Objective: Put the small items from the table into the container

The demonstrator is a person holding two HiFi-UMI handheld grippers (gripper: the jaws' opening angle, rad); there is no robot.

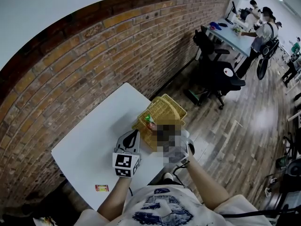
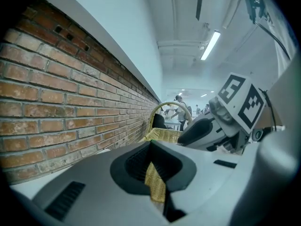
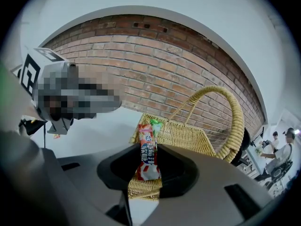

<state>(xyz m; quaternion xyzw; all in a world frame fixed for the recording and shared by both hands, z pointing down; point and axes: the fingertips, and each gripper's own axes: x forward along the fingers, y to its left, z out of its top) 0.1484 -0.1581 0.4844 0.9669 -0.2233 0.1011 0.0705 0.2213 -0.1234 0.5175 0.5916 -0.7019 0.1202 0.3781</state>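
Observation:
A woven wicker basket [image 1: 164, 111] with an arched handle [image 3: 231, 112] stands at the white table's [image 1: 89, 145] right edge. My left gripper [image 1: 136, 134] is shut on the basket's near rim; a strip of wicker [image 2: 155, 181] sits pinched between its jaws. My right gripper [image 3: 146, 163] is shut on a red snack packet [image 3: 146, 150], held upright just in front of and above the basket's rim. From the head view the packet [image 1: 149, 122] shows at the basket's left edge, and the right gripper [image 1: 165, 134] is mostly hidden under a blurred patch.
A small red packet [image 1: 101, 188] lies near the table's front edge. A brick wall [image 1: 94, 65] runs along the table's far side. Office chairs [image 1: 216, 74], desks and people stand on the wooden floor at the far right.

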